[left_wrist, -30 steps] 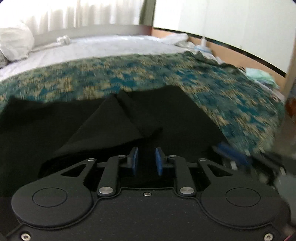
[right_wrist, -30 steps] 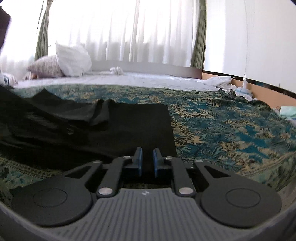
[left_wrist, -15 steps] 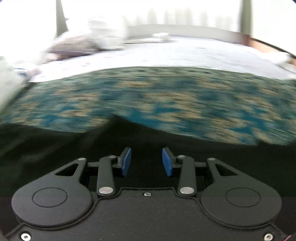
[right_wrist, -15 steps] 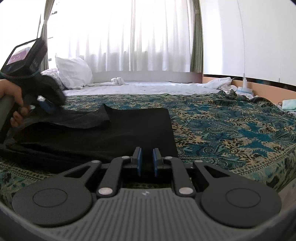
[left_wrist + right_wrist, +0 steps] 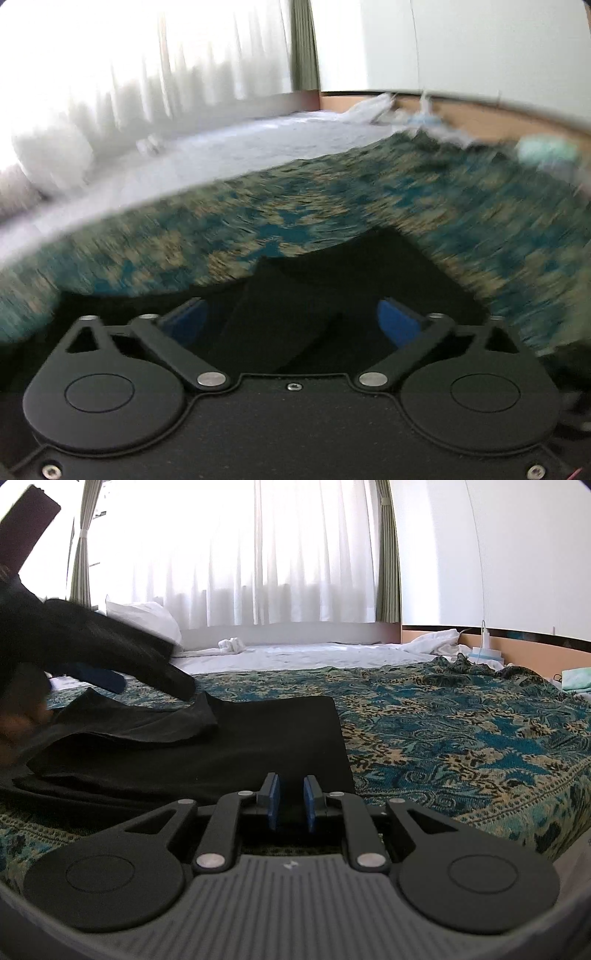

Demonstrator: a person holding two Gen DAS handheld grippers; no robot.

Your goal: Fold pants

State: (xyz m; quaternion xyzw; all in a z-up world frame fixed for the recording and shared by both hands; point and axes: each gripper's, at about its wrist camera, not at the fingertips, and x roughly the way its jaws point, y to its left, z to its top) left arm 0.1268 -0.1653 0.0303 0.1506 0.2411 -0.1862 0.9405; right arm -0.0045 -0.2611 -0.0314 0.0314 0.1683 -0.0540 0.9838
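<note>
The black pants [image 5: 236, 746] lie partly folded on the patterned teal bedspread [image 5: 461, 731], with a loose flap [image 5: 147, 720] bunched on top at the left. My right gripper [image 5: 291, 803] is nearly shut at the pants' near edge; the cloth runs under the blue pads, and I cannot tell if it is pinched. My left gripper [image 5: 291, 319] is wide open just above the pants [image 5: 332, 295], holding nothing. The left gripper also shows blurred in the right wrist view [image 5: 103, 653], hovering over the flap.
A white pillow [image 5: 147, 620] and white sheet [image 5: 295, 653] lie beyond the bedspread, under a curtained window. Crumpled white cloth [image 5: 436, 642] and a pale green item [image 5: 576, 677] sit at the far right by the wall.
My left gripper has opened wide and swung fast across the bed, now hovering over the pants. The right gripper has stayed still at the pants' edge.
</note>
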